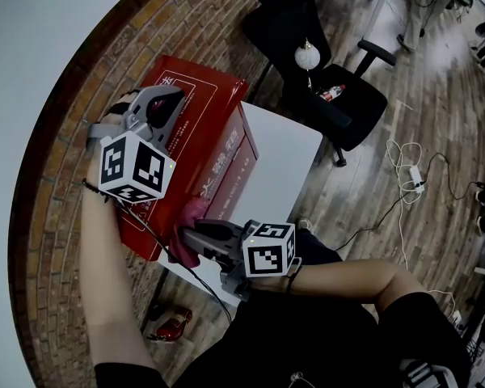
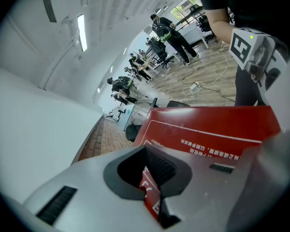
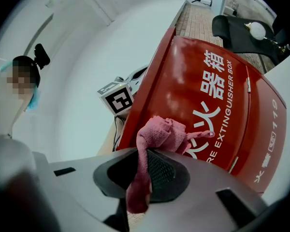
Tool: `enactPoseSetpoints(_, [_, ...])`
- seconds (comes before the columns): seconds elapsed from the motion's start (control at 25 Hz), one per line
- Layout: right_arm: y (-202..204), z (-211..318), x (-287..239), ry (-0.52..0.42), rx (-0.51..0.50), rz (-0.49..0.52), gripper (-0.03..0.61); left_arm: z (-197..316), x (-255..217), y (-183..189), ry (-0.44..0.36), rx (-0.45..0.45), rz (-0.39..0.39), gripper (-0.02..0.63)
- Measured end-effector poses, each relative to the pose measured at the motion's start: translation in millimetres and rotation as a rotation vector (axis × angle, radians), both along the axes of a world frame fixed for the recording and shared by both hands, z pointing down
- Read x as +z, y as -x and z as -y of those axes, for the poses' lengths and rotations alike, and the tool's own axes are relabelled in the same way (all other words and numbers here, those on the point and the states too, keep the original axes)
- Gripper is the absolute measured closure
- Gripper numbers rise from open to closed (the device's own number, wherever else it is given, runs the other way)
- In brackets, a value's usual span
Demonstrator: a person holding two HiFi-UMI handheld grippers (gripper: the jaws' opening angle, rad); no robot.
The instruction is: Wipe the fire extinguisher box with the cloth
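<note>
I have the cloth [image 3: 160,138] clamped in the right gripper [image 1: 187,239]. The jaws are closed narrow on a pink bunch of it, with a tail hanging out below. In the head view the bunch sits against the box [image 1: 200,107] at its 6 o'clock end, on the lettered side face. The left gripper [image 1: 166,108] is up at the box's 12 o'clock end, jaws shut tight with a thin red printed edge of the box between them, which I take as steadying.

The box rests on the white table [image 1: 284,148], at about 10 o'clock from the middle of the head view. Its long axis runs from 1 o'clock to 7 o'clock there. The broad framed panel faces up, and the lettered face looks out toward 4 o'clock over the table.

I can see no streak or sheen to show which parts are already wiped. With the cloth at the near end of one face, I judge the wiping is under way. The far stretch of that face and the top panel are likely still to do.
</note>
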State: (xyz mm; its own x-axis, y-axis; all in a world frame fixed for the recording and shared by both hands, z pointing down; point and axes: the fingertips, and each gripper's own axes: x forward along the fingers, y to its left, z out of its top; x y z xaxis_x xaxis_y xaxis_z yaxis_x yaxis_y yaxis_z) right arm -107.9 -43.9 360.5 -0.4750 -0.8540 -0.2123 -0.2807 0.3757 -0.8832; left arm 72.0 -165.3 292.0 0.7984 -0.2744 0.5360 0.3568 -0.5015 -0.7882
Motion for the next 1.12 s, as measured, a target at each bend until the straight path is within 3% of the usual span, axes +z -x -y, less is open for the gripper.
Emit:
enactPoseSetpoints(0.72, [17.1,-23.7,-27.2,-0.105,-0.139,0.003,0.517,0.3,1.6,-0.4,0.000,0.000,0.000,0.594])
enactPoseSetpoints(0.88, [-5.7,-38.8,-37.6,-0.151,-0.138,-0.030,0.517,2.5,0.9,-0.8,0.000,-0.013,-0.002,0.594])
enactPoseSetpoints(1.12, [-78.4,-58.4,-60.0,-0.219,-0.048,-0.089,0.517,8.2,2.5,-1.3,0.002,-0.053,0.006,0.594])
